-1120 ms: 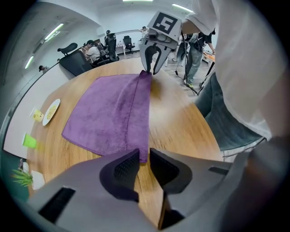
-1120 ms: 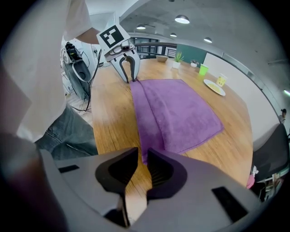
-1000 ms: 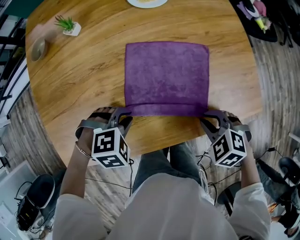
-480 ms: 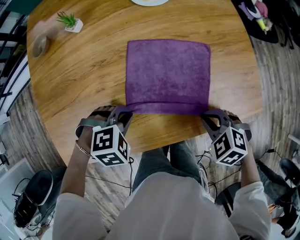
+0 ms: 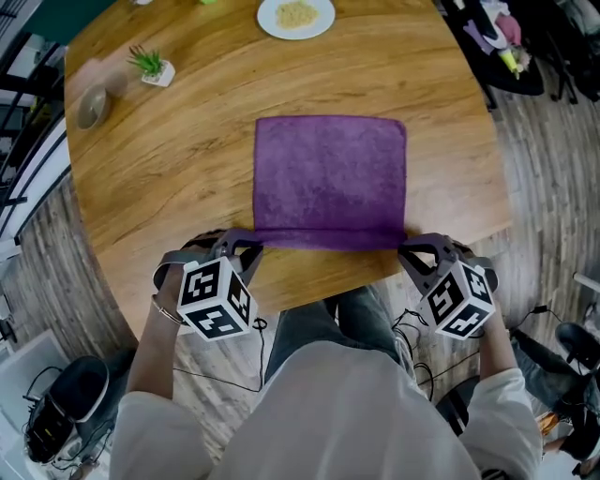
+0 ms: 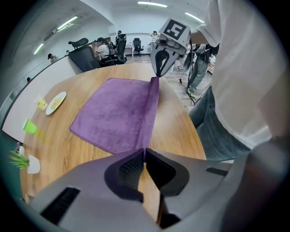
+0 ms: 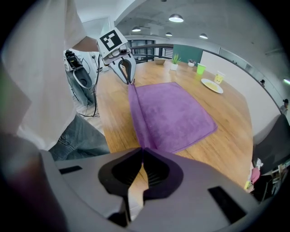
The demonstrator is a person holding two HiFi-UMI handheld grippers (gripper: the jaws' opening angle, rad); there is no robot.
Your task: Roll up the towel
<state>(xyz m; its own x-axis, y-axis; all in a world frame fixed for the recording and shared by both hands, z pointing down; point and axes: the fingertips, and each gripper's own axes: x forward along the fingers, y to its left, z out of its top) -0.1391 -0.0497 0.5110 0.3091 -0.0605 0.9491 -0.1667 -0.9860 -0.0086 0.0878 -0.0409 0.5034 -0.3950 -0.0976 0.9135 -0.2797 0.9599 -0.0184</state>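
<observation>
1. Now on the round wooden surface: a purple square terry towel, lying flat, its near edge turned over into a narrow fold.
2. Left tongs: pinched tight together on the fold's left end, at the near-left corner.
3. Right tongs: likewise squeezed together, gripping the fold's right end.
4. Fold stretched straight between both tongs.
5. Farther back, well apart from the towel: a small round white plate and a little potted green plant.

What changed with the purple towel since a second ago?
The left gripper and right gripper pinched fully shut on the towel's near corners. The towel stayed spread on the table with its near edge turned up, and the plate and plant did not move.
</observation>
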